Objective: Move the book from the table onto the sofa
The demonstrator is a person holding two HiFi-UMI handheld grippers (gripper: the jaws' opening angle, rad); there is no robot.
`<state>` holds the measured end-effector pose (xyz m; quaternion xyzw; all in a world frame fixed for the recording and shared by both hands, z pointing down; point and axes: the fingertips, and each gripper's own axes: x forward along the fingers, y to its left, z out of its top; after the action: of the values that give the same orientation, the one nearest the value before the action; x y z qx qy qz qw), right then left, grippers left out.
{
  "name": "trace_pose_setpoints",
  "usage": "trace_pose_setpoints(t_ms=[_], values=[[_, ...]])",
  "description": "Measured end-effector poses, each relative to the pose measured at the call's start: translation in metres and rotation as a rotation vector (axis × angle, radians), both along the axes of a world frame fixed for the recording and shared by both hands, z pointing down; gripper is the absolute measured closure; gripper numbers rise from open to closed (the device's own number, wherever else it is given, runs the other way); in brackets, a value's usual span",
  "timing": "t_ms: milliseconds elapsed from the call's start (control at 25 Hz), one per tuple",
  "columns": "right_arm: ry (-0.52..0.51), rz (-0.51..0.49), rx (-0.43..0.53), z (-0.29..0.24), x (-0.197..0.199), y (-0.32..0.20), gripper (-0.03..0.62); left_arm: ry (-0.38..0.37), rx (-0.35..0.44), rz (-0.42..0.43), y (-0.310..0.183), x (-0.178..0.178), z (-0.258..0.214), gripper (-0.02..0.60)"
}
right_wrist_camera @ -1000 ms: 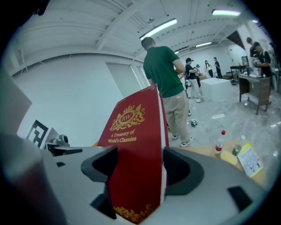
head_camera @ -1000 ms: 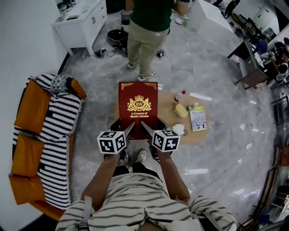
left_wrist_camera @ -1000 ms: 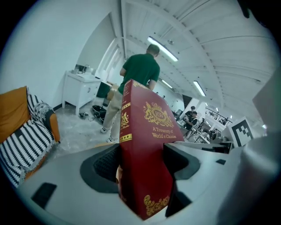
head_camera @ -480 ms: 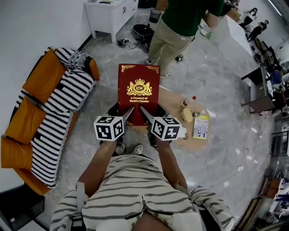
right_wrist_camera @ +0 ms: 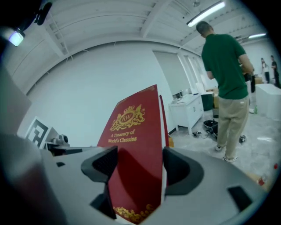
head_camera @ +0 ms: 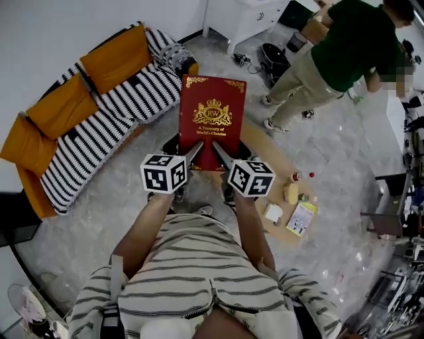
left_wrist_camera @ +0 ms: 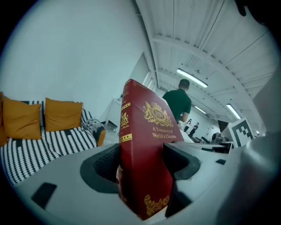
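Note:
A dark red hardback book (head_camera: pixel 212 122) with gold crest and lettering is held in the air between me and the sofa. My left gripper (head_camera: pixel 193 153) is shut on its near left edge, my right gripper (head_camera: pixel 217 153) on its near right edge. In the left gripper view the book (left_wrist_camera: pixel 145 149) stands clamped between the black jaws. The right gripper view shows the book (right_wrist_camera: pixel 134 154) gripped the same way. The sofa (head_camera: pixel 99 126), black-and-white striped with orange cushions, lies to the upper left, just beyond the book's far left corner.
The low round wooden table (head_camera: pixel 278 179) sits to the right with a small bottle (head_camera: pixel 295 177), a yellow thing and a booklet (head_camera: pixel 303 218) on it. A person in a green shirt (head_camera: pixel 341 49) stands at the upper right. A white cabinet (head_camera: pixel 255 13) stands by the far wall.
The view has swung left: the sofa now fills the upper left and the table has slid to the right. The book stays clamped in both grippers, carried toward the sofa.

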<state>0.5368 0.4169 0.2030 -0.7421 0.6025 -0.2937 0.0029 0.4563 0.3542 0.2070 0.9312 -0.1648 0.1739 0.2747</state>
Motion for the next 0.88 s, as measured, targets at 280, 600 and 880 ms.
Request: trace_pose_setpoints(t_ms=[280,600,880], values=[[0.008,-0.269,0.005,-0.005,-0.103,-0.095,0.249,-0.005,-0.006,-0.265,-0.071,-0.117,-0.004,0.268],[0.002,-0.530,-0.005,0.008,-0.235,-0.184,0.249,-0.012,-0.021,-0.529,-0.135,-0.256,0.008,0.268],[0.001,-0.694,-0.020,0.014,-0.353,-0.255,0.249,-0.018,-0.036,-0.688,-0.188,-0.375,0.014,0.268]])
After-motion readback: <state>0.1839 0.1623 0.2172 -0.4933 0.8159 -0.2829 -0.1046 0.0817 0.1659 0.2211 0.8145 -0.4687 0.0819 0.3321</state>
